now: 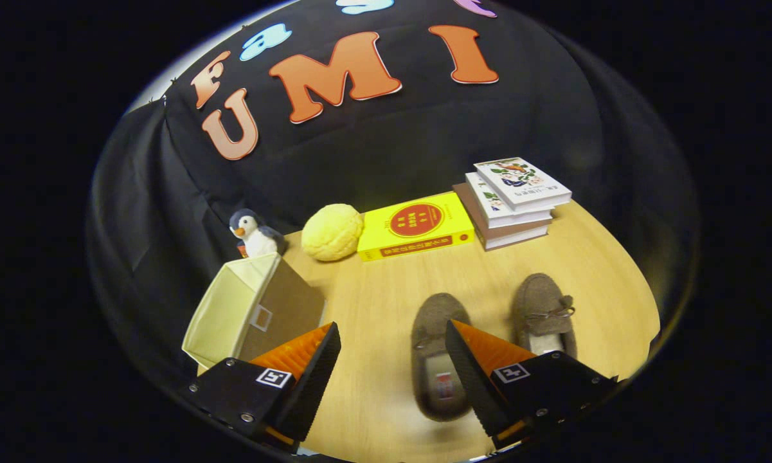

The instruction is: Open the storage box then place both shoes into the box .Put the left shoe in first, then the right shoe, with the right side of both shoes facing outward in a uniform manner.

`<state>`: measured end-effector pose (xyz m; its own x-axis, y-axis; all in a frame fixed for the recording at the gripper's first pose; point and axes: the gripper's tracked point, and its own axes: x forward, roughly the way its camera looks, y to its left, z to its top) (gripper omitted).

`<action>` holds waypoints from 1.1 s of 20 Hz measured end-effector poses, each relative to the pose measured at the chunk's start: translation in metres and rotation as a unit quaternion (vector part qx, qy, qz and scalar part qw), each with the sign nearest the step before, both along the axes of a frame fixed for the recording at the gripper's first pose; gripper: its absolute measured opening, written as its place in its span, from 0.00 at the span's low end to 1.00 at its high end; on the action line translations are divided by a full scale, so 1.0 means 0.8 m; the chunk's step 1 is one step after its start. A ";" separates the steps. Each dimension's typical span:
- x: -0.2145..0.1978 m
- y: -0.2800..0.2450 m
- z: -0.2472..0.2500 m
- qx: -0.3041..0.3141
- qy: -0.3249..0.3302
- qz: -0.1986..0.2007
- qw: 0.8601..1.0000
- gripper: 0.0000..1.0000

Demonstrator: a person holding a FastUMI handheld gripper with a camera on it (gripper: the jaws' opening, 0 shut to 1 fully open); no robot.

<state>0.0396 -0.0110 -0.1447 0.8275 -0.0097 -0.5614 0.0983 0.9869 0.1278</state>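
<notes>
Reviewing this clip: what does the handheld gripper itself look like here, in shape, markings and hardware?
The gripper has two wedge-shaped fingers tapering to points, with ribbed inner faces. Each is mounted on a black angular block fastened with small silver screws. A white square fiducial marker with a black pattern sits on top of each block. No cables or sleeve are visible.

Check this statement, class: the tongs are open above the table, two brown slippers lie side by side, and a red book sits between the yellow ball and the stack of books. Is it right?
One detail is wrong. The book between the yellow ball and the stack of books is yellow, with a red circle on its cover, as the gripper view shows. The tongs are open, and the two brown slippers lie side by side.
</notes>
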 end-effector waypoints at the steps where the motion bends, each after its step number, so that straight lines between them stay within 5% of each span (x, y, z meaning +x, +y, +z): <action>1: -0.003 -0.015 -0.004 -0.010 0.002 -0.007 1.000 0.98; 9: -0.013 -0.079 -0.049 -0.089 -0.003 -0.035 0.995 0.98; 13: -0.018 -0.078 -0.093 -0.094 0.016 -0.025 0.995 0.87; 19: -0.011 -0.075 -0.134 -0.088 0.049 -0.020 0.995 0.51; 22: -0.009 -0.073 -0.146 -0.086 0.064 -0.012 0.994 0.18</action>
